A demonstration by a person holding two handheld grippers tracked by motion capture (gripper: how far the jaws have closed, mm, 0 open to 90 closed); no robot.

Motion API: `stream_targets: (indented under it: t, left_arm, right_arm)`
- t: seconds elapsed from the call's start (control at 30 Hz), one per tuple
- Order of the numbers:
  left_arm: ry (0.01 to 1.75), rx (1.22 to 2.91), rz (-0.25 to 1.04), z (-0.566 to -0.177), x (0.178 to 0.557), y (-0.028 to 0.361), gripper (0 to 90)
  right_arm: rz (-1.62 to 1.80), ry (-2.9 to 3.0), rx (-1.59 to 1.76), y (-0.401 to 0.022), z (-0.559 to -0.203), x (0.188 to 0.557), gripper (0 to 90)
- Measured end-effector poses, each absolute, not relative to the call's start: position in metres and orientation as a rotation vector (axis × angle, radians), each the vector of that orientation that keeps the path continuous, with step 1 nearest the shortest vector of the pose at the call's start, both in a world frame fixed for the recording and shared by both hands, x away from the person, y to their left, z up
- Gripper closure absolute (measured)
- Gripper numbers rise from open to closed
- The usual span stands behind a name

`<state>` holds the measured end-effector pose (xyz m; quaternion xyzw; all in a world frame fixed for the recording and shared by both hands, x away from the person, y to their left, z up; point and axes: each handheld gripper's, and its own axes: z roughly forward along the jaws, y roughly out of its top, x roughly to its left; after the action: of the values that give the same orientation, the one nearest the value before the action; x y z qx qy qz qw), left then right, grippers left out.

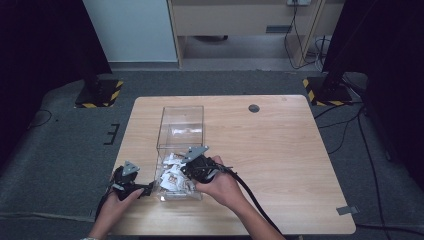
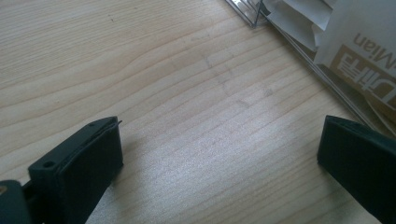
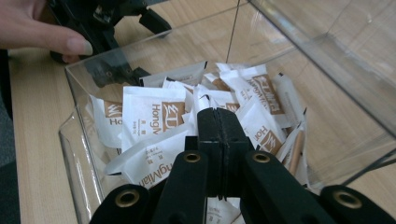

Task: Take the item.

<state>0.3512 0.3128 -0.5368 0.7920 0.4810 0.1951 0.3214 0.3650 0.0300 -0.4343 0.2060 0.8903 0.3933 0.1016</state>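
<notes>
Sachets [image 3: 149,116] (white with brown print) sit piled in the near end of a clear plastic box [image 1: 181,116] on the table [image 1: 280,150]. Right gripper [image 3: 218,116] hangs over the pile, fingers pressed together on nothing. Left gripper [image 1: 148,189] rests on the table just beside the box, fingers wide apart.

1. A clear plastic box [image 1: 180,131] sits on the wooden table, long and open on top.
2. Many small white packets [image 3: 150,116] with brown labels lie piled in the near end of the box, some flat, some tilted.
</notes>
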Motion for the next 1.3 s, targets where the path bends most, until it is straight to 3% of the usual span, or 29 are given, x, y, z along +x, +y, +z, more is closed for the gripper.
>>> stream_targets:
  t: [1.3]
  left_arm:
    - [1.264, 2.08, 0.512, -0.537, 0.351, 0.313, 0.0]
  right_arm:
    - [1.264, 2.522, 0.612, 0.002, -0.387, 0.368, 90.0]
